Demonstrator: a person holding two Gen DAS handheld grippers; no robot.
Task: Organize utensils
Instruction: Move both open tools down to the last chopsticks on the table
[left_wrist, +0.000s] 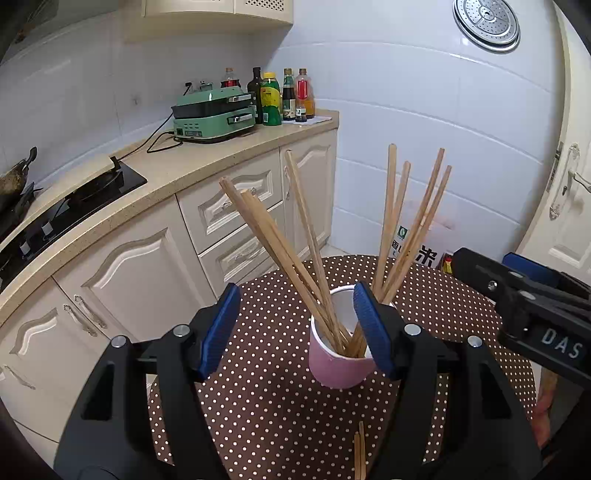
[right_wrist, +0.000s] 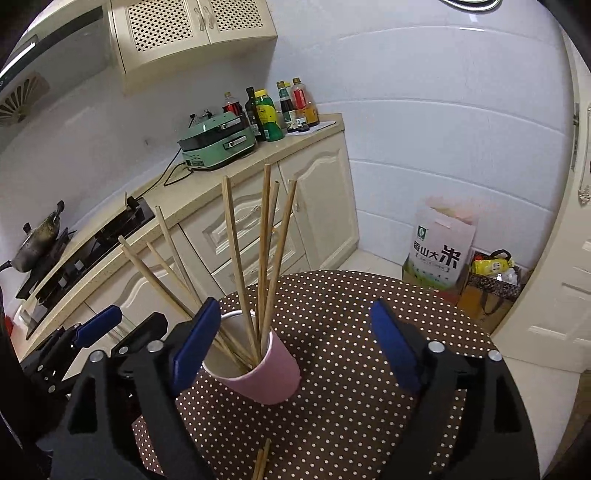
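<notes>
Chopsticks (left_wrist: 359, 454) lying loose at the near edge are being cut off by the frame, so their count is unclear. Left tool (left_wrist: 295, 332) is standing spread, its right pad hiding part of the pink cup (left_wrist: 340, 369); right tool (right_wrist: 295, 345) is gaping wide, pinching nothing. Cup is sitting on the dotted surface (left_wrist: 443, 295), holding splayed chopsticks (left_wrist: 295, 236).
</notes>
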